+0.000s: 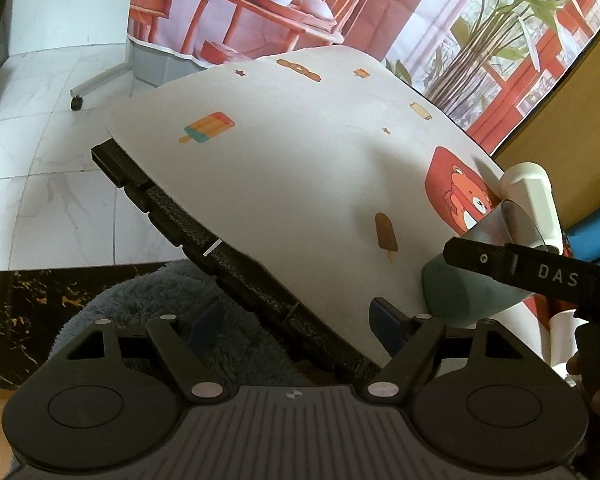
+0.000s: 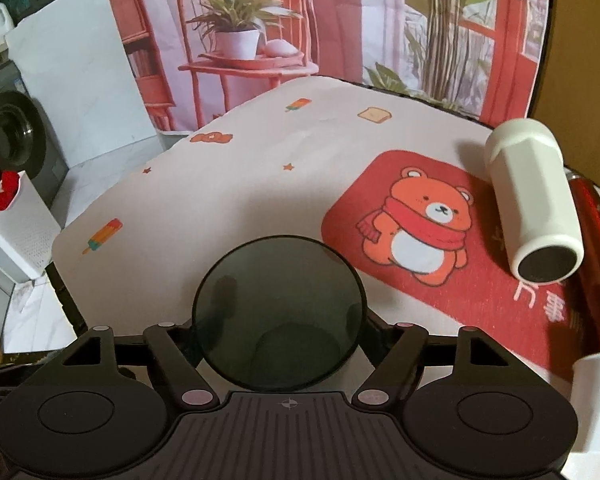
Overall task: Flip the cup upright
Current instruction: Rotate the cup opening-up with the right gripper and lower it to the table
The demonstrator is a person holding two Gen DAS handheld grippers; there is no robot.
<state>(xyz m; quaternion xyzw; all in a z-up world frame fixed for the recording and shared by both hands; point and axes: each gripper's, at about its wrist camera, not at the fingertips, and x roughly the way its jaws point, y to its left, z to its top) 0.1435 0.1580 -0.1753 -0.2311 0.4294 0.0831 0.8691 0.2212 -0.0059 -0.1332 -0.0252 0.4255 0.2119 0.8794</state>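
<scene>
Right claw (image 2: pixel 278 320) is clamped on the dark translucent cup (image 2: pixel 279 312), held tipped above the tabletop's (image 2: pixel 220 208) near edge, mouth toward the camera; left claw (image 1: pixel 300 324) hangs apart, empty. Uprighting and set-down remain

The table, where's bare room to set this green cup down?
The white cloth lies bare between the striped popsicle print and the red bear mat, ahead of the green cup in the right gripper. The right side is crowded: white cylinder, red box.
</scene>
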